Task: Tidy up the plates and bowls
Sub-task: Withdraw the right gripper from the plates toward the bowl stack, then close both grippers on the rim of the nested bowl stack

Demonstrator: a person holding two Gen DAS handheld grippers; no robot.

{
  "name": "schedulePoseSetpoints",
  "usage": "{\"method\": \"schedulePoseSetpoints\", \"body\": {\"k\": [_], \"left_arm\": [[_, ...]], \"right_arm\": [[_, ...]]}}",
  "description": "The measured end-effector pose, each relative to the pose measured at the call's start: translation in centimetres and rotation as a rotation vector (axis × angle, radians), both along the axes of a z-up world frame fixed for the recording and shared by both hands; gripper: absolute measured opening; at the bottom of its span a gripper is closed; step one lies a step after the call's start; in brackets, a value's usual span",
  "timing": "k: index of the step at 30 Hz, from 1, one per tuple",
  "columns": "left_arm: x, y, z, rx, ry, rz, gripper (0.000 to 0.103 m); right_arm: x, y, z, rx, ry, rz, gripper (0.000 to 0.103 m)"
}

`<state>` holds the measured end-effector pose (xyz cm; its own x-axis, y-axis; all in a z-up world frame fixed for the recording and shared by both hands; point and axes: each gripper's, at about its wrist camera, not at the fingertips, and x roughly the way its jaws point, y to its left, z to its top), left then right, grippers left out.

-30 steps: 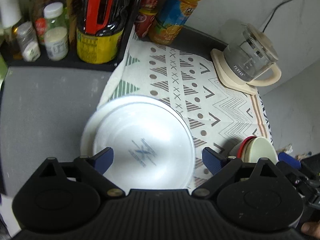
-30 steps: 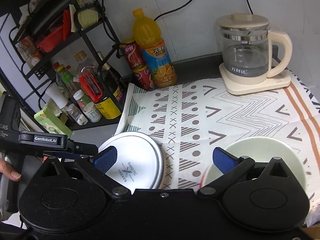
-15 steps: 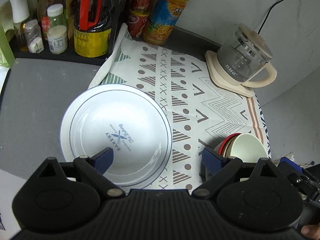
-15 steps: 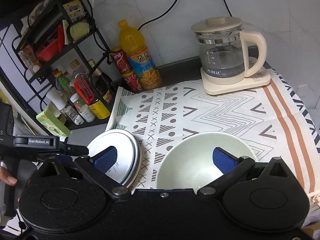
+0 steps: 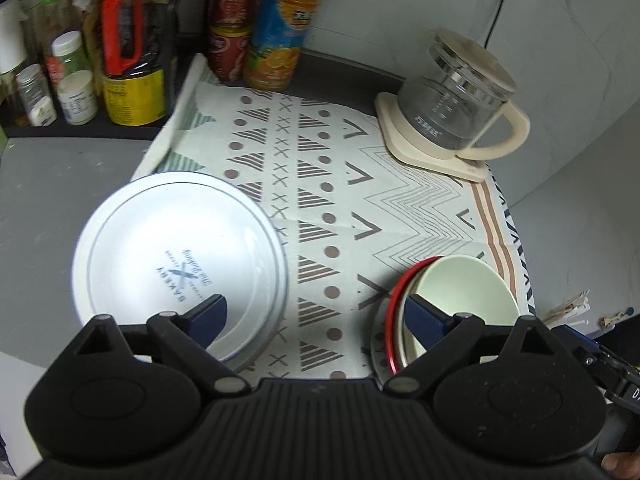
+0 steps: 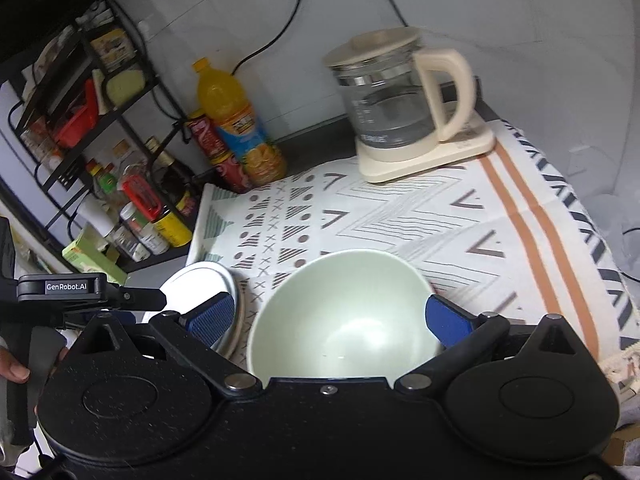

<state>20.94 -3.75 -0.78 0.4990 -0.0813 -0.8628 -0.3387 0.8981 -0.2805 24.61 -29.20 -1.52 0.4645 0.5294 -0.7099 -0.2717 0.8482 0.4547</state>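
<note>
Nearer now, green bowl (image 6: 344, 312) hides its stack; both grippers' fingers (image 5: 208, 314) spread, empty.

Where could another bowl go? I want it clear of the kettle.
The cloth lies bare between the kettle and the green bowl, and beside the orange stripes. The grey counter left of the plates is bare too. The rack corner with its bottles is crowded.
</note>
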Motion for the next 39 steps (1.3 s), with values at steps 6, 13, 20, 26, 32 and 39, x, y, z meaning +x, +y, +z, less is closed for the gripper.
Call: {"method": "schedulePoseSetpoints", "body": {"k": [6, 13, 20, 26, 32, 39], "left_arm": [[1.6, -1.3, -0.6, 0.002, -0.004, -0.057, 0.093], [3.1, -2.6, -2.2, -0.011, 0.022, -0.126, 0.092], [4.5, -3.9, -4.0, -0.018, 0.041, -0.199, 0.075], [5.2, -4.5, -6.2, -0.034, 0.077, -0.251, 0.061], [5.5, -5.0, -7.7, -0.086, 0.09, -0.292, 0.048], [5.9, -5.6, -9.0, -0.126, 0.1, -0.318, 0.038]], "right_arm": [[0.0, -1.2, -0.6, -0.007, 0.012, -0.036, 0.102], [0.1, -1.3, -2.6, -0.051, 0.066, -0.064, 0.092], [-0.1, -2.0, -5.4, -0.076, 0.164, -0.12, 0.078], [-0.5, -2.3, -7.2, -0.078, 0.233, -0.153, 0.07], [-0.8, -1.9, -8.1, -0.083, 0.265, -0.175, 0.061], [-0.8, -1.7, -8.7, -0.061, 0.291, -0.196, 0.055]]}}
